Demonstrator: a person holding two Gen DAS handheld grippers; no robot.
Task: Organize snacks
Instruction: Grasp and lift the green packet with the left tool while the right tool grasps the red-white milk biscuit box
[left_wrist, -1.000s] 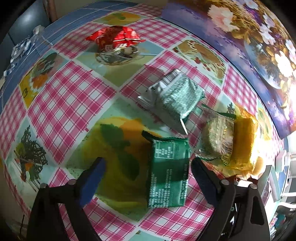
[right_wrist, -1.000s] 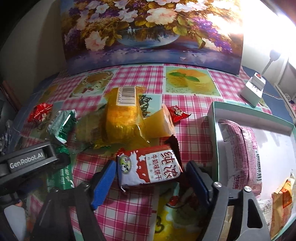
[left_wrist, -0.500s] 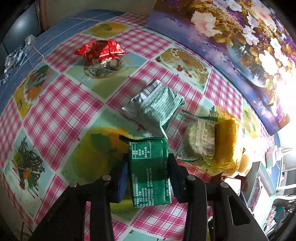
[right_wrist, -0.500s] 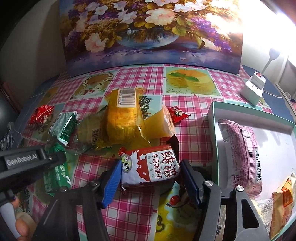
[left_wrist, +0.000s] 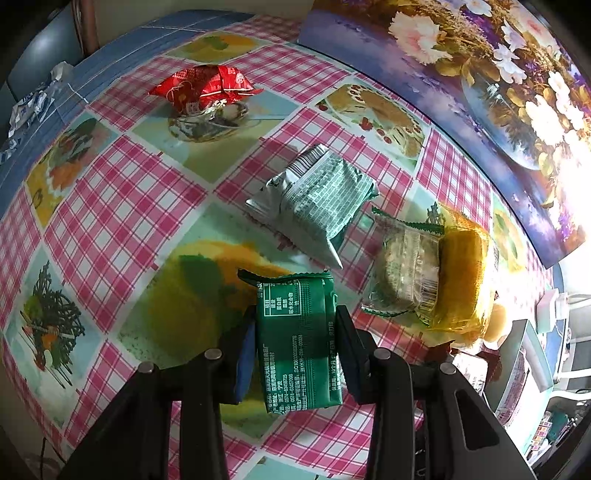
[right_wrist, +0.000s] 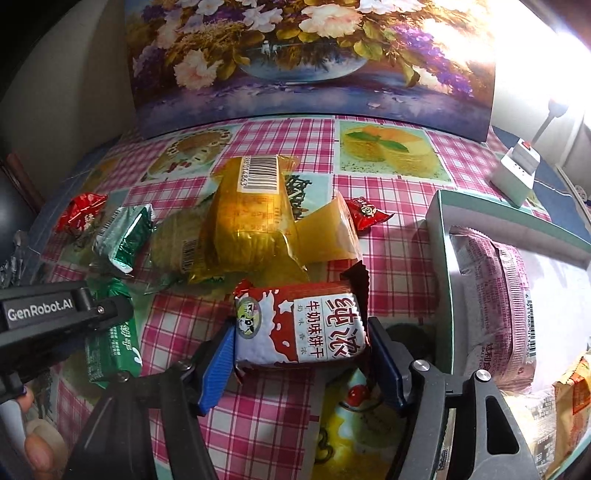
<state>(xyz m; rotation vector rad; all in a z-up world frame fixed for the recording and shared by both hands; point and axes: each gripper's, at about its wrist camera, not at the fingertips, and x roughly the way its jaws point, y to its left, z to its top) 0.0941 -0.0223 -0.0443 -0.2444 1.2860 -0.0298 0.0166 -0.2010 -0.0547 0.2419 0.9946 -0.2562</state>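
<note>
On the checked tablecloth, my left gripper (left_wrist: 295, 328) is shut on a dark green snack pack (left_wrist: 299, 343), with both blue pads pressed against its long sides. In the right wrist view the same green pack (right_wrist: 110, 350) shows under the left gripper's black body. My right gripper (right_wrist: 300, 338) holds a red-and-white biscuit pack (right_wrist: 303, 325) between its pads. Both pads touch the wrapper, and the jaws are opening slightly. A teal-rimmed white box (right_wrist: 439, 258) stands just right of it, with a pink pack (right_wrist: 498, 295) and an orange pack (right_wrist: 576, 398) inside.
Loose snacks lie behind: a yellow pack (right_wrist: 251, 214), a clear biscuit pack (left_wrist: 406, 273), a silver-green pack (left_wrist: 317, 199), a red wrapper (left_wrist: 203, 88) and a small red candy (right_wrist: 365, 214). A flower painting (right_wrist: 314, 55) leans at the back. A white power strip (right_wrist: 517, 173) sits far right.
My left gripper went from wide open beside the green pack to shut on it. The right jaws narrowed onto the red-and-white pack. Neither hand shifted much.
</note>
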